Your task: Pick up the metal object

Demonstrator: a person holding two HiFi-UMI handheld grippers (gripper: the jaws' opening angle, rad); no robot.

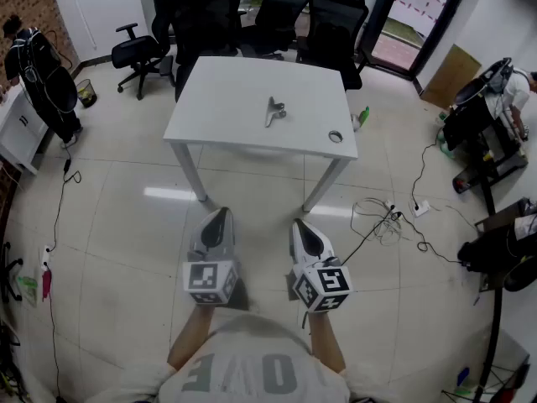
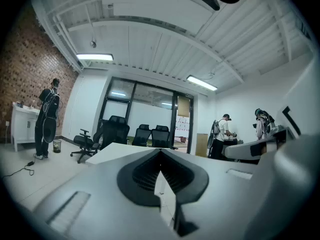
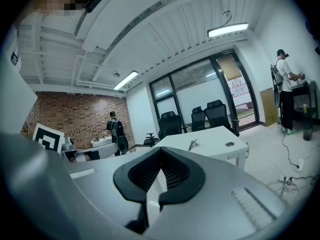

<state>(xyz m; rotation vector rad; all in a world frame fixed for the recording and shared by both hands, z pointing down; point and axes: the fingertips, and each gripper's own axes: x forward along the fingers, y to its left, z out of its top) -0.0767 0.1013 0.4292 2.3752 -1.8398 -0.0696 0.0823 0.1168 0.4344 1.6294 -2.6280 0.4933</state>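
Note:
The metal object (image 1: 274, 110), a silvery clip-like piece, lies near the middle of the white table (image 1: 218, 99); in the right gripper view the metal object (image 3: 192, 144) shows small on the table top (image 3: 220, 140). Both grippers are held low over the floor, well short of the table's near edge. My left gripper (image 1: 221, 215) is shut with nothing in it, its tips meeting (image 2: 160, 151). Beside it, my right gripper (image 1: 299, 225) is shut and empty too (image 3: 161, 150). Both point toward the table.
A round grommet (image 1: 336, 136) sits near the table's front right corner, and a green bottle (image 1: 363, 116) stands past its right edge. Black office chairs (image 1: 277, 11) crowd the far side. Cables and a power strip (image 1: 419, 208) lie on the floor at right. A person (image 1: 38, 65) stands at far left.

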